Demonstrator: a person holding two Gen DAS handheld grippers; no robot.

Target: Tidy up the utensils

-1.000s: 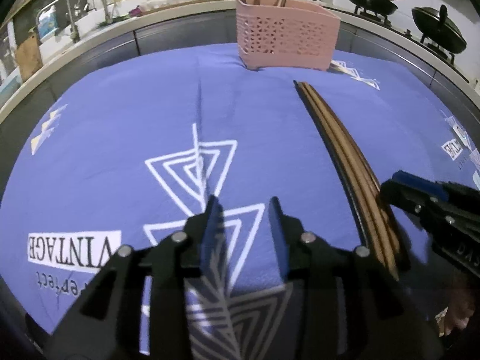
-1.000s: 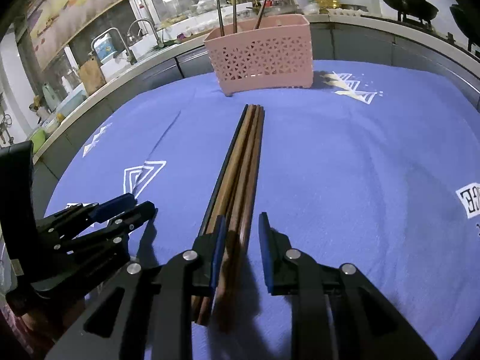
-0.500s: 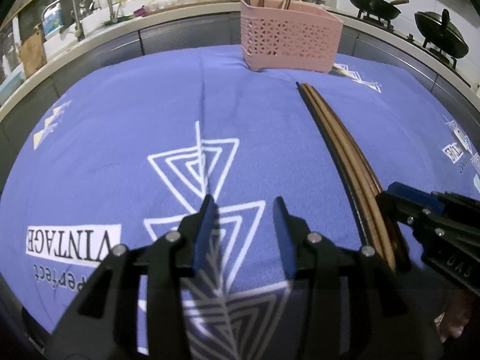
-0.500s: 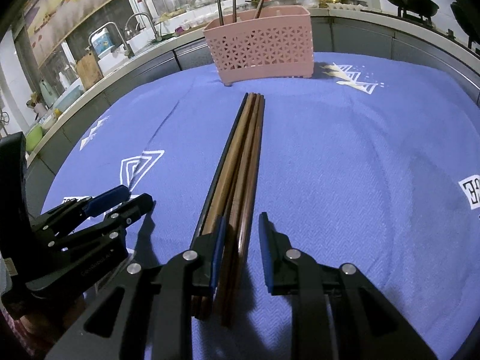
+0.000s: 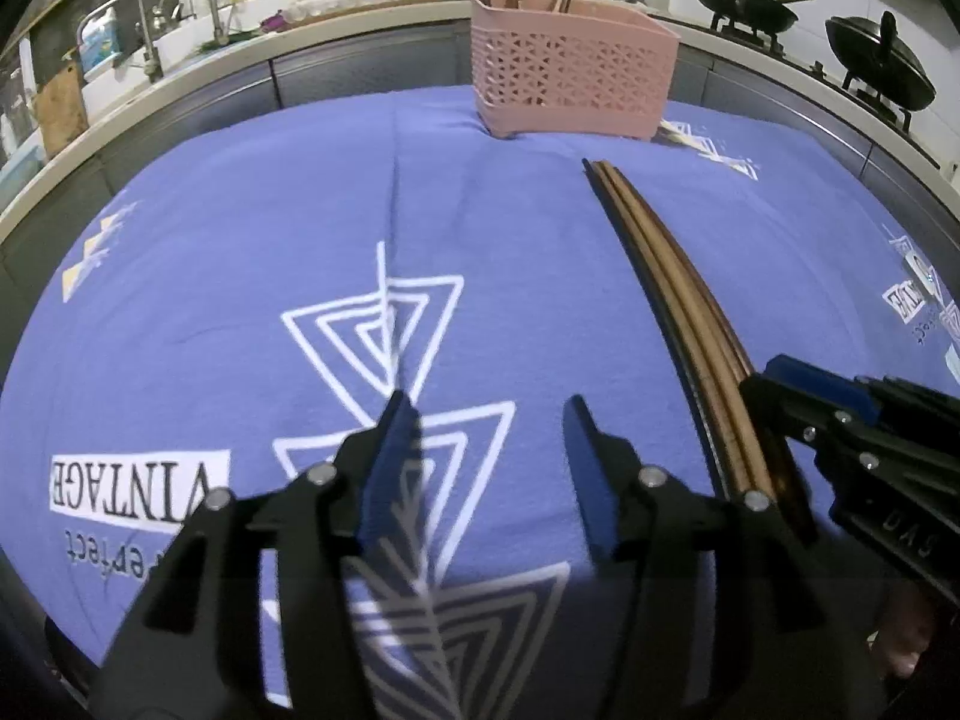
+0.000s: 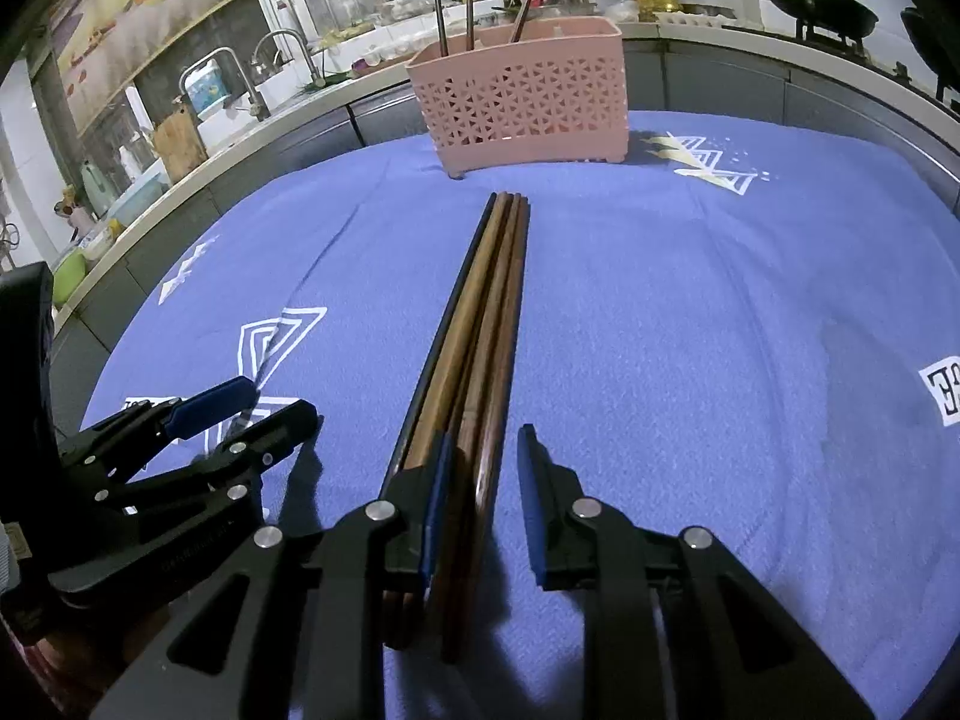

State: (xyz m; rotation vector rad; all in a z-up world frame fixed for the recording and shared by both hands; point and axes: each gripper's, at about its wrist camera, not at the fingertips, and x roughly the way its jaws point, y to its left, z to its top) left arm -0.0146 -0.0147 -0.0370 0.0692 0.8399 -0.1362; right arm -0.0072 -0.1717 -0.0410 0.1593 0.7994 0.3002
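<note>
A bundle of brown wooden chopsticks (image 6: pixel 480 324) lies on the blue cloth, pointing at a pink lattice basket (image 6: pixel 522 102) at the far edge. Several utensils stand in the basket. My right gripper (image 6: pixel 480 450) is open and low over the near ends of the chopsticks; some pass between its fingers, others lie under the left finger. My left gripper (image 5: pixel 486 420) is open and empty over the cloth, left of the chopsticks (image 5: pixel 678 300). The basket also shows in the left wrist view (image 5: pixel 570 72). Each gripper shows in the other's view.
The blue printed cloth (image 5: pixel 240 240) covers the table. Behind it runs a counter with a sink and taps (image 6: pixel 270 72), bottles, and woks on a stove (image 5: pixel 744 6) at the far right.
My left gripper has opened wider. The right gripper has stayed over the near ends of the chopsticks. The chopsticks have not moved.
</note>
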